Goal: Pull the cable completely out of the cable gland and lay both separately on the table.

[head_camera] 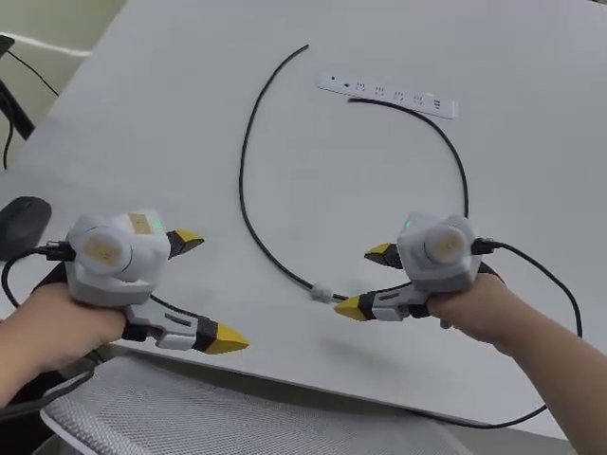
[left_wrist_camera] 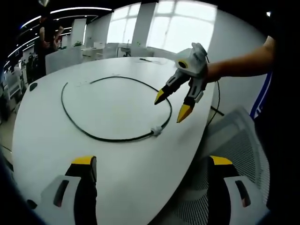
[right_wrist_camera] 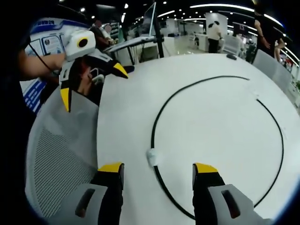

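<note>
A long black cable [head_camera: 248,142] curves across the white table [head_camera: 171,114], and a small pale cable gland [head_camera: 322,293] sits on it near the front edge. In the right gripper view the cable gland [right_wrist_camera: 153,156] lies on the cable [right_wrist_camera: 161,110] just ahead of the jaws. My right gripper [head_camera: 365,280] is open, its yellow tips right beside the gland, nothing held. My left gripper [head_camera: 209,287] hangs open at the front left, well away from the gland. The left gripper view shows the gland [left_wrist_camera: 156,131] on the cable loop [left_wrist_camera: 70,112] and the right gripper [left_wrist_camera: 173,105] above it.
A white power strip [head_camera: 389,95] lies at the back of the table, with the cable running to it. A dark mouse [head_camera: 21,226] sits at the left edge. A grey mesh chair [head_camera: 190,408] stands under the front edge. People and desks fill the background.
</note>
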Available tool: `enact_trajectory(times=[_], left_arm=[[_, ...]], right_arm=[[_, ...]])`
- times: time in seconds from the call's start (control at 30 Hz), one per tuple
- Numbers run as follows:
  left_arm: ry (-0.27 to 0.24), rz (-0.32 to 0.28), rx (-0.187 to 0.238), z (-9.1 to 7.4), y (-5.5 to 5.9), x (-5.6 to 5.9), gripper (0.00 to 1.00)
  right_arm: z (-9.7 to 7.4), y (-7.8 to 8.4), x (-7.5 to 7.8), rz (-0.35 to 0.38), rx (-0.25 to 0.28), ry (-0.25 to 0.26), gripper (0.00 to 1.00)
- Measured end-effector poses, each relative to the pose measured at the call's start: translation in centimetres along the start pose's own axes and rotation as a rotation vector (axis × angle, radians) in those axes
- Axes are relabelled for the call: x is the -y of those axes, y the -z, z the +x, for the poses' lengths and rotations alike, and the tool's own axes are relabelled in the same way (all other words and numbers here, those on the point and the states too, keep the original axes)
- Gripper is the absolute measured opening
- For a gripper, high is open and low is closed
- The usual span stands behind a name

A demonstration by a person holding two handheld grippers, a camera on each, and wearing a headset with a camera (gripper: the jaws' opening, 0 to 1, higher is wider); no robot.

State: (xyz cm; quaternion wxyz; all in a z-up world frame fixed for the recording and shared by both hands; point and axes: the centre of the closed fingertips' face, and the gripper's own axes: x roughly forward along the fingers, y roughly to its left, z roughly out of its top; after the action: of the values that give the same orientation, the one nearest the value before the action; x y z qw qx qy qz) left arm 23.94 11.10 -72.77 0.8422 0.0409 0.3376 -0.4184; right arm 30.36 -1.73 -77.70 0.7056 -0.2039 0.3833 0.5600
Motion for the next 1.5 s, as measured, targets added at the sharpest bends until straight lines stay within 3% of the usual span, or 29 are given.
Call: enact_trajectory(times=[0.5,0.97,1.5], left_arm=[[0.015,0.006,-0.022,-0.2,0.9,0.0,0.97],[0.008,-0.002,-0.024,-0.8,1.3,-0.6,0.95],[0.014,-0.009,-0.021,-1.3,1.6,-1.0,0.93]], right_arm=[[3.2,1.3,-0.4,-0.057,-0.093,-0.039,0.39],[4.3,1.5,-0.7,-0.071,-0.135,-0.078,0.13],[4.7,1.7,-0.8,-0.086,-0.167,-0.087,0.08]])
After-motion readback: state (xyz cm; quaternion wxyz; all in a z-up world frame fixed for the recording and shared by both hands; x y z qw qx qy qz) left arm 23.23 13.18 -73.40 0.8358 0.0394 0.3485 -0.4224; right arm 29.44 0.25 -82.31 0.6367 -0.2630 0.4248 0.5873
